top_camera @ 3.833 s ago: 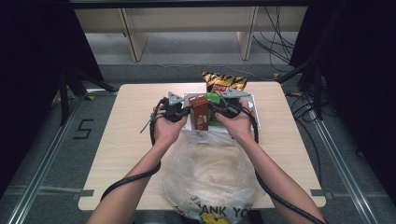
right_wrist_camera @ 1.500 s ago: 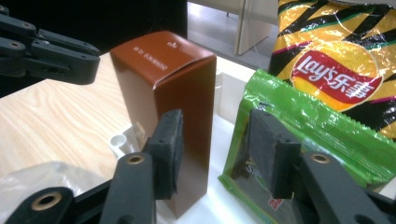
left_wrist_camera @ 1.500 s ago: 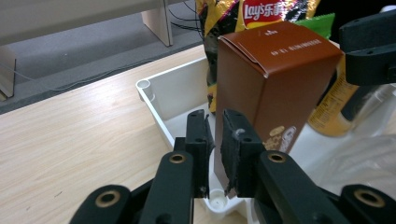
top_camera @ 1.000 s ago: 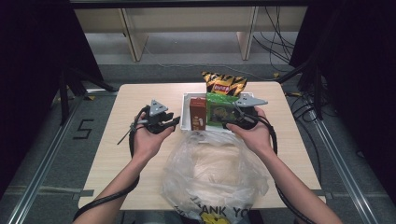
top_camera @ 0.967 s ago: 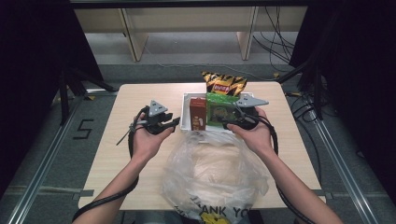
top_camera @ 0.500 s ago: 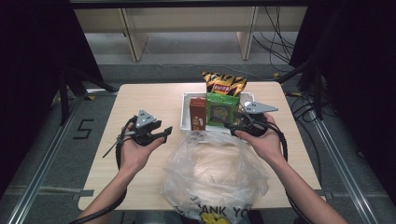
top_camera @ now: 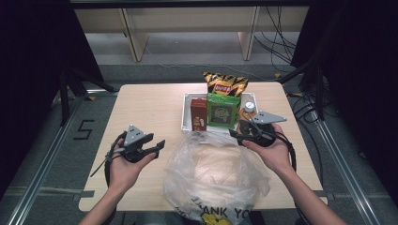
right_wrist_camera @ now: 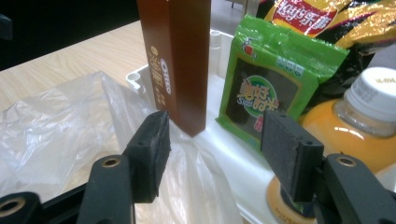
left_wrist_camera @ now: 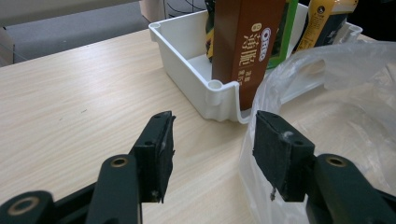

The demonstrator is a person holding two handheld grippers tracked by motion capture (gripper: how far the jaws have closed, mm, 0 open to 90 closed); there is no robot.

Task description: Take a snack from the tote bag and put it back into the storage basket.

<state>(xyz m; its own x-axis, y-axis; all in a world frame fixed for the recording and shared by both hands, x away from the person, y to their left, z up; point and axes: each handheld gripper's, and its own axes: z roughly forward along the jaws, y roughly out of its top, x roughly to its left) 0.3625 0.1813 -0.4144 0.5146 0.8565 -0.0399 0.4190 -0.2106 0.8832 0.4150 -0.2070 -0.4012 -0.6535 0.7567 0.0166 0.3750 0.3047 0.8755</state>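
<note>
Fingers (left_wrist_camera: 159,149) of left gripper (left_wrist_camera: 212,154) gape beside plastic bag (top_camera: 216,171), holding nothing.

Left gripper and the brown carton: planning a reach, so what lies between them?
In the left gripper view, bare wooden tabletop, then the white bin wall, separate the left gripper from the brown carton.

A wooden table (top_camera: 150,108) stands on grey floor (top_camera: 42,154), with black cables (top_camera: 281,33) trailing behind it.
</note>
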